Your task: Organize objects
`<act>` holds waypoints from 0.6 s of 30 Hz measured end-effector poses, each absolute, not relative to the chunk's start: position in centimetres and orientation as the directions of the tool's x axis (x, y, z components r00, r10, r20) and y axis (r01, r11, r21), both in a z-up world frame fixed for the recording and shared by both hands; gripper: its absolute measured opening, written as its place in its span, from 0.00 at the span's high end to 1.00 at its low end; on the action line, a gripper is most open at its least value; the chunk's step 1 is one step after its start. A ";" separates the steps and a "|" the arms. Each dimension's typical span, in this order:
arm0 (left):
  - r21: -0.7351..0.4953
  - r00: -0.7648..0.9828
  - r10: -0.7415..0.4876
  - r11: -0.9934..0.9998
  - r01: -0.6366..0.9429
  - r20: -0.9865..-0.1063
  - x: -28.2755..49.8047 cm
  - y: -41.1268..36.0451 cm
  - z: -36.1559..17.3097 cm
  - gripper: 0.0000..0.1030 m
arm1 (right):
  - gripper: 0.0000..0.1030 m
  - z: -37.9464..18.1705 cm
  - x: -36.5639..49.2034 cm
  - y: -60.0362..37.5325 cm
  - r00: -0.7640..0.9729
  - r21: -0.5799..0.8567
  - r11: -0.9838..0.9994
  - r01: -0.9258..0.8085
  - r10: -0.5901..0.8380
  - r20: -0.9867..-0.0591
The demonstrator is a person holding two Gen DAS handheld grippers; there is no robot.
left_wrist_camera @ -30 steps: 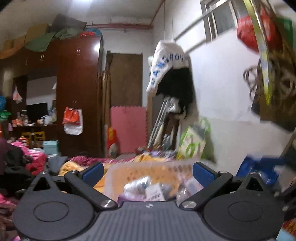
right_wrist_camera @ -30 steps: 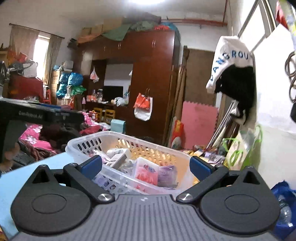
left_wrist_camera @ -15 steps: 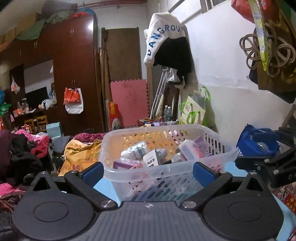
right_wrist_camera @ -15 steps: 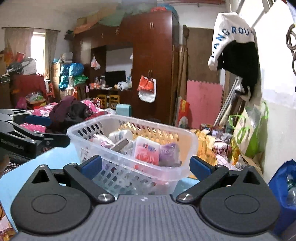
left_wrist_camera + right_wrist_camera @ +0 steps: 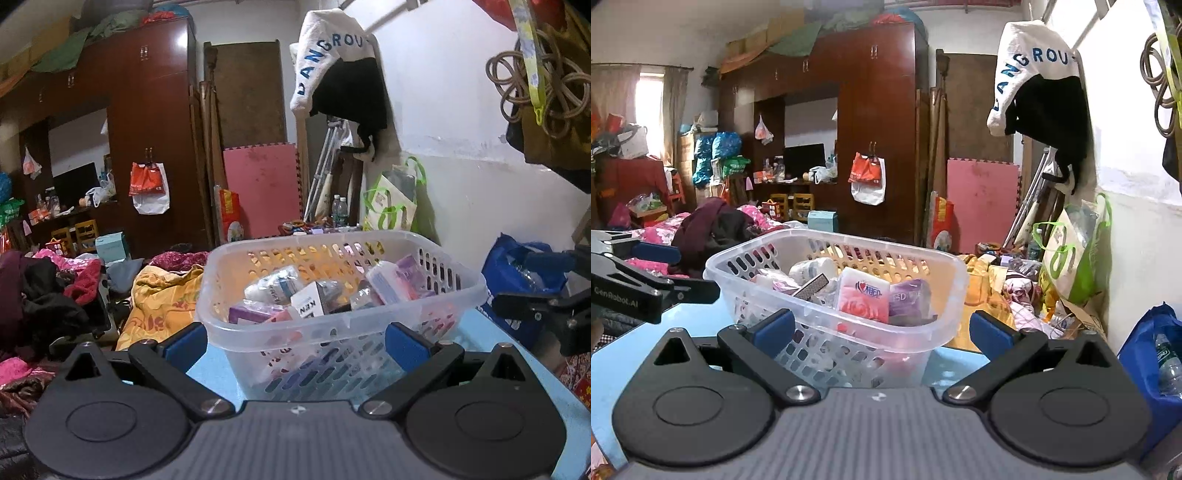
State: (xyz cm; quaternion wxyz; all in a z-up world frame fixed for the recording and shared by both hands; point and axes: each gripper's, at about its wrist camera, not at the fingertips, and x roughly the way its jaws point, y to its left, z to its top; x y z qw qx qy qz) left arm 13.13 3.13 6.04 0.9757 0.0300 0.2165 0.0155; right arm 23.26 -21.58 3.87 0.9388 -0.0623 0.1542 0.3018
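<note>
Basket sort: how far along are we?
Done: nothing visibly sorted; the packets, including the pink rose pack, lie mixed in the clear basket on the blue table. In hand: nothing; the left hand-held gripper and right hand-held gripper are open, facing it. Left: all the sorting.

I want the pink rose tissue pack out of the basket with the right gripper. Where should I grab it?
Take the pink tissue pack by its top edge, coming from above. It stands nearly upright against the purple pack, upper part clear of the basket rim, so only its top is free. The right gripper is open, probably wide enough to close across its thin faces.
</note>
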 end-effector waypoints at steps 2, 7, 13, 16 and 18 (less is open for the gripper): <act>0.070 0.907 0.048 0.997 -0.021 -0.419 13.1 2.9 6.0 0.00 | 0.00 3.8 23.2 -21.7 0.773 -0.023 0.812 -0.583 0.546 -0.324; 0.055 0.905 0.043 0.998 -0.022 -0.424 13.1 2.9 5.9 0.00 | 0.00 3.9 23.2 -21.7 0.774 -0.023 0.813 -0.582 0.545 -0.322; 0.067 0.904 0.058 0.997 -0.032 -0.423 13.0 3.0 5.9 0.00 | 0.00 4.0 22.9 -21.8 0.778 -0.021 0.818 -0.575 0.540 -0.321; 0.065 0.903 0.055 0.997 -0.030 -0.426 13.1 3.0 6.0 0.00 | 0.00 4.0 22.9 -21.8 0.778 -0.020 0.818 -0.575 0.539 -0.322; 0.069 0.904 0.055 0.997 -0.029 -0.423 13.0 2.8 6.0 0.00 | 0.00 4.0 22.7 -21.8 0.780 -0.022 0.819 -0.574 0.538 -0.319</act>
